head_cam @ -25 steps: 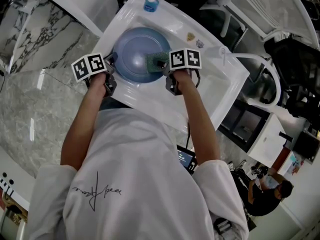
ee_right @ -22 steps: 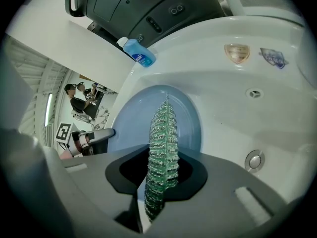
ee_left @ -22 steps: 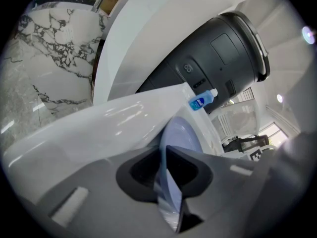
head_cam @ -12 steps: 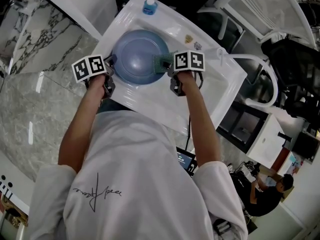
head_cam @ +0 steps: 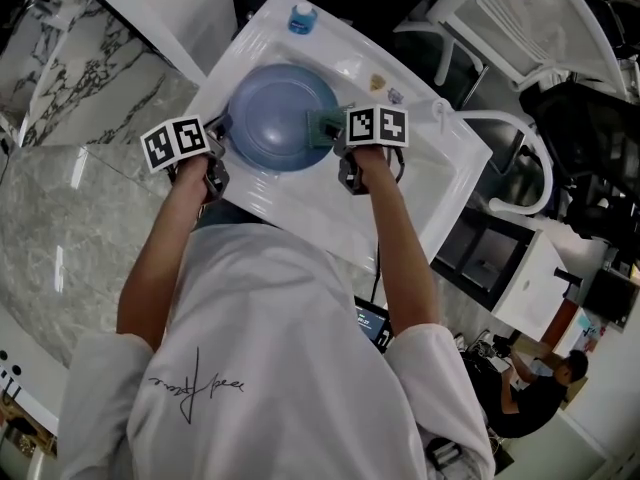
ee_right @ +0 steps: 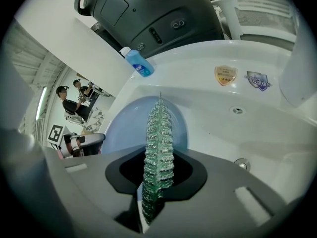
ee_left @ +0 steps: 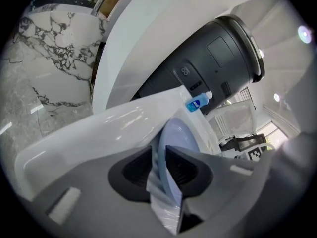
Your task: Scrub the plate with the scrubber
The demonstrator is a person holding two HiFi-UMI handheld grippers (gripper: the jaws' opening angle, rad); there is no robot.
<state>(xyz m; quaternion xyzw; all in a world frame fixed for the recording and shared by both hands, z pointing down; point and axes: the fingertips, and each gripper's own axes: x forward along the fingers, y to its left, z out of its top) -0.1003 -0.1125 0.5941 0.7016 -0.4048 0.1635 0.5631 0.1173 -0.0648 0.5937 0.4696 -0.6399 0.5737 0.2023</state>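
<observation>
A round blue plate [head_cam: 275,108] lies in the white sink [head_cam: 330,218]. My left gripper [head_cam: 224,128] is shut on the plate's left rim; in the left gripper view the plate [ee_left: 177,138] stands edge-on between the pads of that gripper [ee_left: 161,155]. My right gripper [head_cam: 336,130] is shut on a green scrubber [head_cam: 324,127], which rests against the plate's right side. In the right gripper view the scrubber [ee_right: 158,143] stands upright in the right gripper [ee_right: 158,167], with the plate [ee_right: 121,128] just behind it.
A blue soap bottle [head_cam: 302,14] stands on the sink's far rim. Two stickers [ee_right: 225,75] and an overflow hole [ee_right: 237,110] mark the basin wall. A marble counter [head_cam: 70,208] runs along the left. A seated person [head_cam: 540,388] is at the lower right.
My right gripper and the scrubber have shifted slightly right, from the plate's inner area toward its right rim. The left gripper keeps its hold and place.
</observation>
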